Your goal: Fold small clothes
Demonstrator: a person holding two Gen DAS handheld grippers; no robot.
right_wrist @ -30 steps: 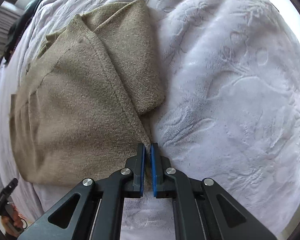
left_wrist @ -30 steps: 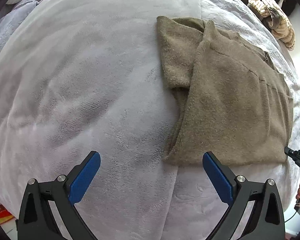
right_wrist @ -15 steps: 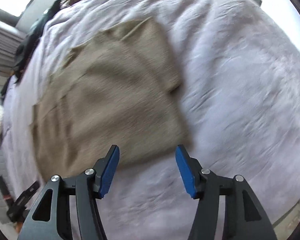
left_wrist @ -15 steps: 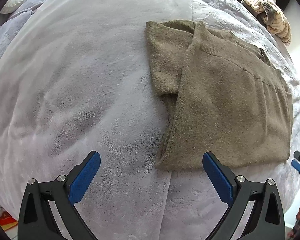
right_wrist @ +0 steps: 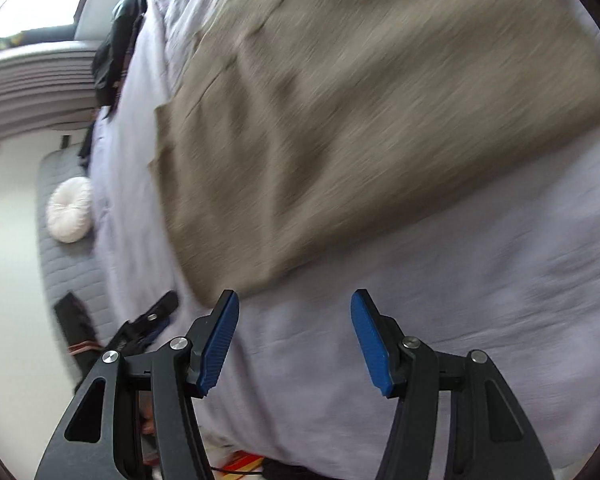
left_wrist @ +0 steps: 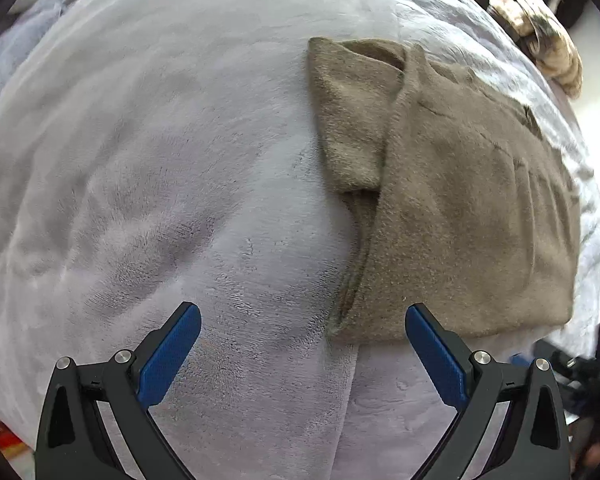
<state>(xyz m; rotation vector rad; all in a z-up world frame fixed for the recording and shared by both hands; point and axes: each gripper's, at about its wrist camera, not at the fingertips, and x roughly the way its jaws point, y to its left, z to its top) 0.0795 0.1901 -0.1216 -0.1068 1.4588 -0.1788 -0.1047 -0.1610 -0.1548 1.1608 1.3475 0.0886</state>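
Olive-brown knit sweater is lying folded flat on the bed's grey fleece blanket, nothing holding it. Left gripper has its jaws wide open and empty, sweater's near corner just ahead of the right-side jaw. Right gripper jaws just opened, nothing between them, sweater ahead.

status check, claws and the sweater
Left claw open, empty, over the blanket beside the sweater's corner. Right claw open, empty, jaws just opened, off the garment. Olive sweater lies flat, partly folded. Nothing in the way.
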